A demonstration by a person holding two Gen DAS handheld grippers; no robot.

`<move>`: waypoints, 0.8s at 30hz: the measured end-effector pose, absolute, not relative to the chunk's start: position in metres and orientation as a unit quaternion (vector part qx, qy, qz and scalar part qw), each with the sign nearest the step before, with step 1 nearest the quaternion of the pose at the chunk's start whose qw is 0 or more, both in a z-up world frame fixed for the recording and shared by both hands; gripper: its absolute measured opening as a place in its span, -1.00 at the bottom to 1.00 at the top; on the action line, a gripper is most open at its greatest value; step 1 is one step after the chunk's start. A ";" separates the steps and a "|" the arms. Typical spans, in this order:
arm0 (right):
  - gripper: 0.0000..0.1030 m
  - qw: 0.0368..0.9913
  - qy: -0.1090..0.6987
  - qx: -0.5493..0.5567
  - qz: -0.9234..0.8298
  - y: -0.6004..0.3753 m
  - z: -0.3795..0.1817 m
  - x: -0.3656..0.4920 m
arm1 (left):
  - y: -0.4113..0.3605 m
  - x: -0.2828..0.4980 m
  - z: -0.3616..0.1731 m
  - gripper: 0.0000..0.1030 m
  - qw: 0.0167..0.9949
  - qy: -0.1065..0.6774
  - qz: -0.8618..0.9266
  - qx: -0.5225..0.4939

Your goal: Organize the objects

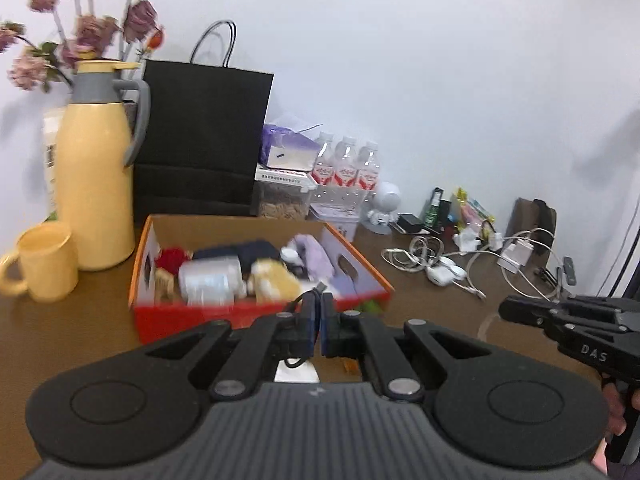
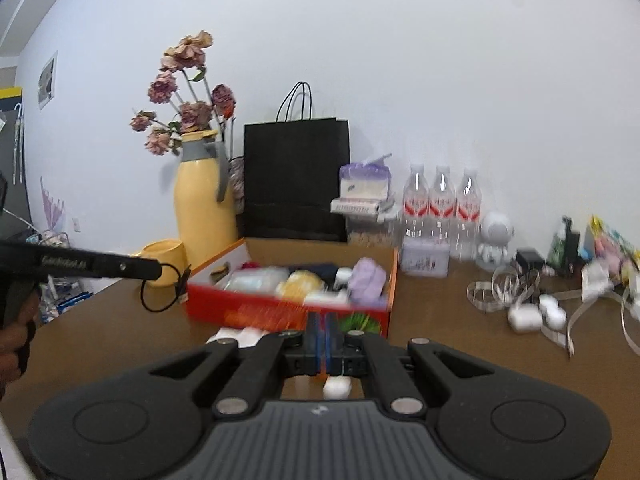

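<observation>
Between the closed fingers of the left hand-held gripper — thin black cable, light, floppy, best pinched near its plug. Ahead on the brown surface, orange box full of soft bundles. Further right, right hand-held gripper closed on nothing, lettered "DAS" on its side. Bottle labels unreadable.

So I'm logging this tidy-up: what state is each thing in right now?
left gripper: shut on a black cable
right gripper: shut, nothing seen in it
orange box: open, holding small items
yellow jug: upright, lid on
yellow mug: upright
black bag: standing
water bottles: upright
</observation>
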State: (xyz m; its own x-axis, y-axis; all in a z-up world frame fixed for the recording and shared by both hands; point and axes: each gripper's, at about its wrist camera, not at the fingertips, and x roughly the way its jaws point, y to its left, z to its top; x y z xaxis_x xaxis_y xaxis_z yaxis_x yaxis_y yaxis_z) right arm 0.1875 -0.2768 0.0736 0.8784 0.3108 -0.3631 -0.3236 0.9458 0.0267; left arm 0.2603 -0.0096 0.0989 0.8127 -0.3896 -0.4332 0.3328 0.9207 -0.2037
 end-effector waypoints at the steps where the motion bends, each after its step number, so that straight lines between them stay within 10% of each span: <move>1: -0.98 0.969 0.183 -0.023 0.165 -0.275 0.078 0.204 | -0.009 0.282 0.100 -0.94 0.949 0.248 -0.184 -0.068; 10: -0.97 0.960 0.234 -0.063 0.138 -0.243 0.071 0.379 | -0.015 0.442 0.059 -0.92 0.926 0.332 -0.151 -0.100; 24: -0.29 0.955 0.266 0.011 0.131 -0.267 0.076 0.384 | -0.004 0.373 0.100 0.23 0.956 0.255 -0.124 -0.072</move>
